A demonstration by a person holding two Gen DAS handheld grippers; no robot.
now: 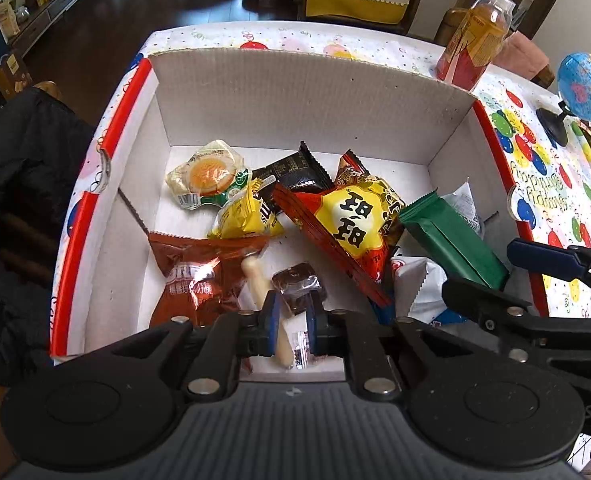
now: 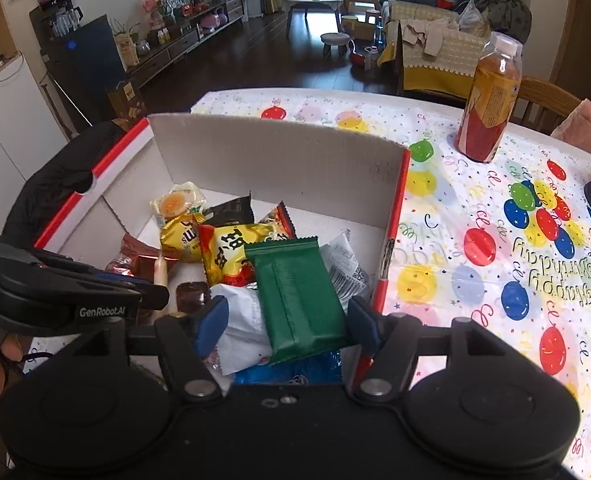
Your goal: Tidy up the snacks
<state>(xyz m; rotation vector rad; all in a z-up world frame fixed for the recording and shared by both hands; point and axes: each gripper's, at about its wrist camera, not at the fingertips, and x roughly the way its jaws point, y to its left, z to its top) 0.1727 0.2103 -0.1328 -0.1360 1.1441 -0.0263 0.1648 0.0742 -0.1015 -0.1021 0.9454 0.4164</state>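
Observation:
A white cardboard box [image 1: 279, 96] with red rims holds several snacks: a green packet [image 1: 451, 240], a yellow-red bag [image 1: 355, 220], a brown bag [image 1: 199, 276], a pale sausage stick [image 1: 263, 292] and a brown wrapped candy [image 1: 297, 284]. My left gripper [image 1: 292, 322] hangs low in the box, its fingers narrowly apart around the candy wrapper; the hold is unclear. My right gripper [image 2: 287, 320] is open over the box's right side, its fingers on either side of the green packet [image 2: 299, 300]. It also shows in the left wrist view [image 1: 535, 276].
The box [image 2: 279, 160] stands on a table with a balloon-print cloth [image 2: 495, 240]. An orange drink bottle [image 2: 491, 100] stands behind the box on the right. A small globe [image 1: 583, 88] stands at the far right. A dark jacket [image 1: 19, 168] hangs left of the box.

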